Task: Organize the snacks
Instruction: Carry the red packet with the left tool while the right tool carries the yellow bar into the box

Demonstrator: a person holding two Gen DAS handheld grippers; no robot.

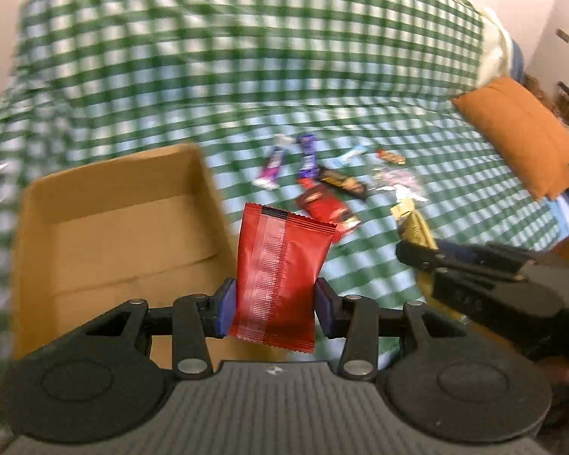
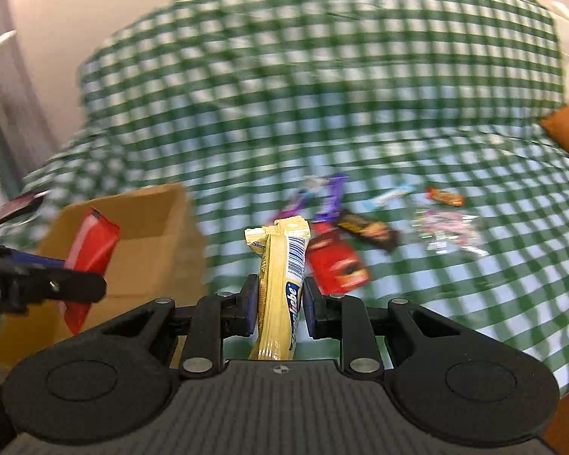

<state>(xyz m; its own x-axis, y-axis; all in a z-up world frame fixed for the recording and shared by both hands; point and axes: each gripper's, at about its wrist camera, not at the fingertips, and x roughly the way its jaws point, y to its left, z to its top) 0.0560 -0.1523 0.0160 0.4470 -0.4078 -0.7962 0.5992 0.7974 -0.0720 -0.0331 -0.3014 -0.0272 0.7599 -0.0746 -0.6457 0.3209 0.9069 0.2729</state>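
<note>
My left gripper (image 1: pixel 275 305) is shut on a red snack packet (image 1: pixel 280 269), held upright just right of an open cardboard box (image 1: pixel 106 235). My right gripper (image 2: pixel 277 305) is shut on a pale yellow snack bar (image 2: pixel 282 276), held upright. In the right wrist view the left gripper (image 2: pixel 57 284) with the red packet (image 2: pixel 91 250) hangs in front of the box (image 2: pixel 148 242). In the left wrist view the right gripper (image 1: pixel 436 261) with the yellow bar (image 1: pixel 417 227) is at the right. Several loose snacks lie on the green checked cloth: a red packet (image 1: pixel 322 204), a dark bar (image 1: pixel 343 182), purple bars (image 1: pixel 307 155).
An orange cushion (image 1: pixel 519 132) lies at the right on the green checked cloth (image 1: pixel 246 57). A clear wrapper (image 2: pixel 447 231), a small orange bar (image 2: pixel 445 196) and a light blue bar (image 2: pixel 389 197) lie further right. A wall stands behind. The background is motion-blurred.
</note>
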